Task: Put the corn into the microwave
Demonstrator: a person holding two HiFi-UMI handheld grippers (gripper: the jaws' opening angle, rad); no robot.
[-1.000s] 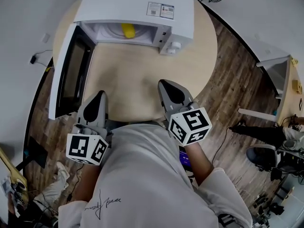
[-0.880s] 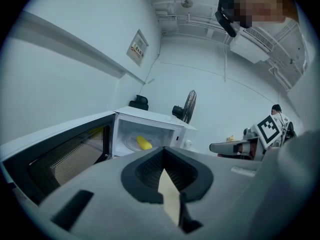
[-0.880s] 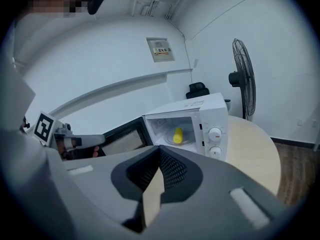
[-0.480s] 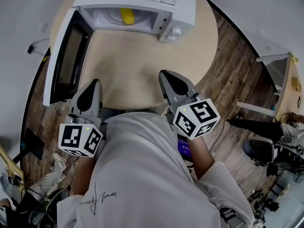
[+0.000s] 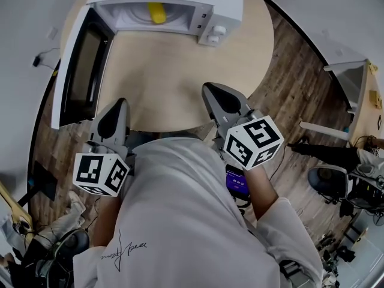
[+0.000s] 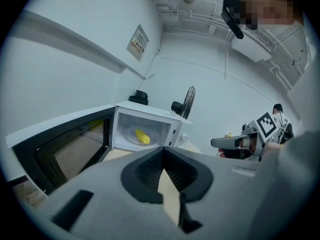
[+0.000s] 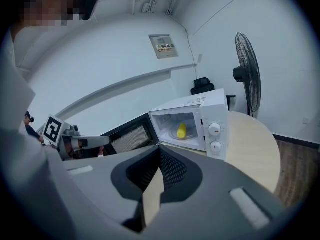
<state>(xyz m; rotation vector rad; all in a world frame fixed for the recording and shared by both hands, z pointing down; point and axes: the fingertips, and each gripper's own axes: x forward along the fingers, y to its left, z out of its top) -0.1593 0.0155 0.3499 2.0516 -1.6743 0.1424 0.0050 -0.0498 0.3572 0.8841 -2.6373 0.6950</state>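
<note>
A round pale wooden table (image 5: 168, 83) stands on a dark wood-plank floor (image 5: 294, 89) in a white-walled room. At its far edge sits a white microwave oven (image 5: 204, 2), its door (image 5: 75, 71) swung open, with the yellow corn cob (image 5: 156, 12) on its turntable. The grey left gripper (image 5: 117, 108) and right gripper (image 5: 215, 95) hover at the near edge, tilted slightly down, jaws together and empty.

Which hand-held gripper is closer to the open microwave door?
Left. The left hand-held gripper is just right of the door, at its outer end; the right hand-held gripper is well farther right.
</note>
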